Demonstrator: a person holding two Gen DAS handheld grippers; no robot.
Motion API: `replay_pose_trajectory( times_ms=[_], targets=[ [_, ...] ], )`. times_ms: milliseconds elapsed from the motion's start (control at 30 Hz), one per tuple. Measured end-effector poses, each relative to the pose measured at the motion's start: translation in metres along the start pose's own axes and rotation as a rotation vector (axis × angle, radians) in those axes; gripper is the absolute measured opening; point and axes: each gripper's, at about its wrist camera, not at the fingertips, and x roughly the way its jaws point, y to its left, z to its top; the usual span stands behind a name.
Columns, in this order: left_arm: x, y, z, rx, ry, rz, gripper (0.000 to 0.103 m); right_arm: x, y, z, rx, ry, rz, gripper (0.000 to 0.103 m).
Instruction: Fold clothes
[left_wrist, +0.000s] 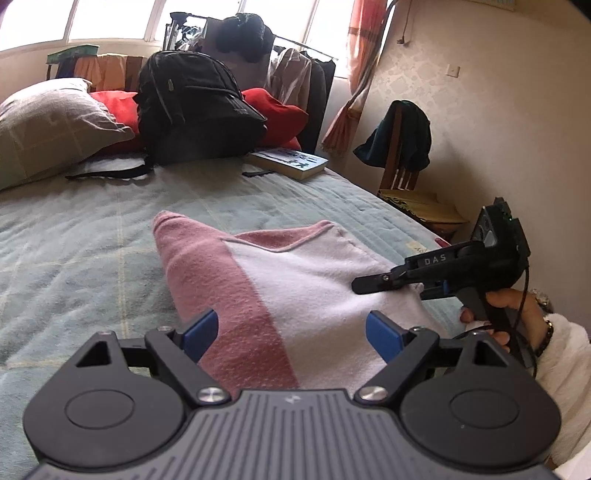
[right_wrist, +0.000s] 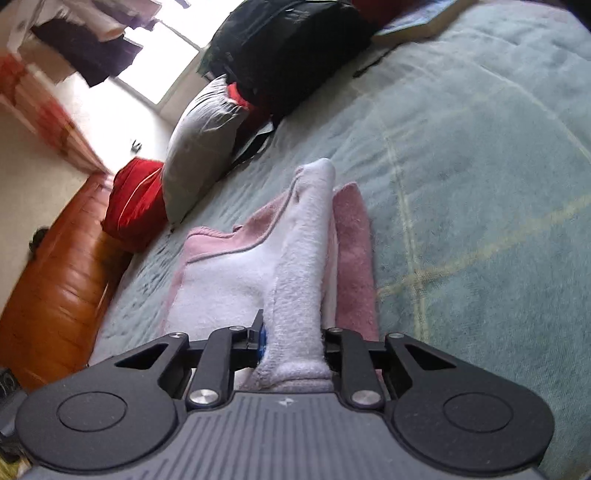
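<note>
A pink and white towel (left_wrist: 295, 280) lies partly folded on the green bed cover (left_wrist: 74, 243). The left gripper (left_wrist: 291, 332) is just above the towel with its blue fingers (left_wrist: 201, 330) wide apart and nothing between them. The right gripper (right_wrist: 293, 341) is pinched tight on a white fold of the towel and lifts that edge. A hand (left_wrist: 517, 314) holds it. A black backpack (left_wrist: 195, 110), a pillow (left_wrist: 48, 125) and a book (left_wrist: 290, 162) sit further up the bed.

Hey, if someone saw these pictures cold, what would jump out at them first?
Probably the pink and white towel spread mid-bed on the pale green bedspread, with the right gripper shut on a bunched fold of it and the left gripper open above its near edge. Next, the black backpack by the pillows at the head of the bed.
</note>
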Motion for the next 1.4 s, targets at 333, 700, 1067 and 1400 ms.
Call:
replay_pose_trajectory(
  times_ms=[333,700,1067,1400],
  targets=[
    [0.025,0.003,0.036,0.057,0.0,-0.039,0.087,-0.062,0.053,-0.02,-0.275,-0.171,-0.124,0.048],
    [0.104,0.025,0.025,0.132,0.202,0.01,0.088,-0.022,0.061,-0.065,-0.53,-0.05,-0.189,0.052],
    [0.12,0.043,0.038,0.029,0.181,0.044,0.085,-0.02,0.065,-0.061,-0.511,-0.026,-0.169,0.054],
    [0.055,0.026,0.046,0.133,0.182,0.128,0.091,-0.001,0.126,0.031,-0.667,-0.016,-0.171,0.054]
  ],
)
